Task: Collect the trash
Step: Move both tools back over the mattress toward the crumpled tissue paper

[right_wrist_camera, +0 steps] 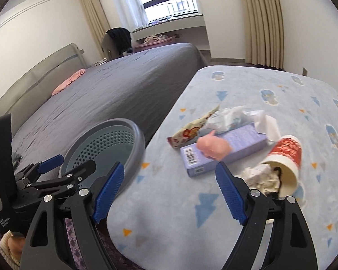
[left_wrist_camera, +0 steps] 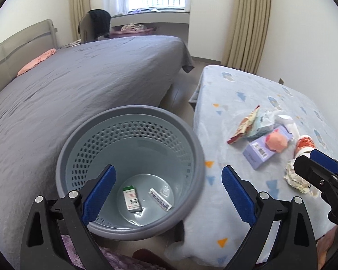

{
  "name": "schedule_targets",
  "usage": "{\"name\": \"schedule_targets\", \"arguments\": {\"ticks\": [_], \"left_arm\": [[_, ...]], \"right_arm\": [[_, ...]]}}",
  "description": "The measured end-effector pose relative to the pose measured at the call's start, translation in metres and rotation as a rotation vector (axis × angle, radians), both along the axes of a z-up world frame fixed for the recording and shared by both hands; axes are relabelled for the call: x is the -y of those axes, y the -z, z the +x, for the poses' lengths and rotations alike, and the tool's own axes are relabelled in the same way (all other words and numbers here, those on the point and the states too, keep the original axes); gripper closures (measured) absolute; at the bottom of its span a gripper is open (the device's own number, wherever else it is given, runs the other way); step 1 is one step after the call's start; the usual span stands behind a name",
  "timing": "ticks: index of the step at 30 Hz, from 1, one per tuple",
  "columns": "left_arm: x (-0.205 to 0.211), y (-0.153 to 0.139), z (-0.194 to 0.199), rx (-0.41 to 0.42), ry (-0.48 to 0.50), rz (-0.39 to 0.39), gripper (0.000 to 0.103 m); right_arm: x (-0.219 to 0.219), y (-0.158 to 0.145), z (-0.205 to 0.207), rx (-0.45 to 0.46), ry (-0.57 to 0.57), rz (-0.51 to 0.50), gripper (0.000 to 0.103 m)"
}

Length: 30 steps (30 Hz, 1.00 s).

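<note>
A grey perforated trash basket [left_wrist_camera: 198,155] stands on the floor between the bed and a low table; a small green-white box [left_wrist_camera: 131,199] and a flat wrapper [left_wrist_camera: 160,200] lie inside. My left gripper [left_wrist_camera: 166,193] is open and empty above the basket. On the table lie a purple box [right_wrist_camera: 223,150], a pink toy [right_wrist_camera: 213,147], a snack wrapper [right_wrist_camera: 191,129], a tipped red paper cup [right_wrist_camera: 286,157] and crumpled paper [right_wrist_camera: 262,177]. My right gripper [right_wrist_camera: 171,195] is open and empty, low over the table's near edge, short of the purple box.
A large bed with a grey cover [left_wrist_camera: 78,90] lies left of the basket. The table wears a light blue patterned cloth [right_wrist_camera: 247,85]. A white tissue pack [right_wrist_camera: 234,114] lies behind the purple box. Curtains and a window are at the back.
</note>
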<state>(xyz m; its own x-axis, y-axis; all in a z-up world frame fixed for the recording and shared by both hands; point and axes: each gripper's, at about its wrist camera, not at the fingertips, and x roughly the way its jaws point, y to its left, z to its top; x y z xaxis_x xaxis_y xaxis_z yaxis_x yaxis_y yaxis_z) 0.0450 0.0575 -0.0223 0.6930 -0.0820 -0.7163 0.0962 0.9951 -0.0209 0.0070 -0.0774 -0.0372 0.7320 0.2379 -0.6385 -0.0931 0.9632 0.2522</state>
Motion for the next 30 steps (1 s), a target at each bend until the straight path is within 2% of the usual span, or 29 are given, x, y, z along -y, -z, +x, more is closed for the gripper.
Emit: {"name": "schedule_targets", "arguments": {"ticks": [14,23,30], "left_arm": [[0.043,-0.002,-0.003,-0.002,0.081,0.013,0.01],[0.075,0.009,-0.006,-0.01,0.131,0.025,0.01],[0.102,0.028,-0.008,-0.066,0.185,0.035,0.01]], "right_arm": [[0.066,0.003,-0.045,0.015,0.168,-0.003,0.023],[0.097,0.028,-0.059,-0.032,0.241,0.01,0.023],[0.113,0.043,-0.058,-0.085,0.285,0.005,0.023]]}}
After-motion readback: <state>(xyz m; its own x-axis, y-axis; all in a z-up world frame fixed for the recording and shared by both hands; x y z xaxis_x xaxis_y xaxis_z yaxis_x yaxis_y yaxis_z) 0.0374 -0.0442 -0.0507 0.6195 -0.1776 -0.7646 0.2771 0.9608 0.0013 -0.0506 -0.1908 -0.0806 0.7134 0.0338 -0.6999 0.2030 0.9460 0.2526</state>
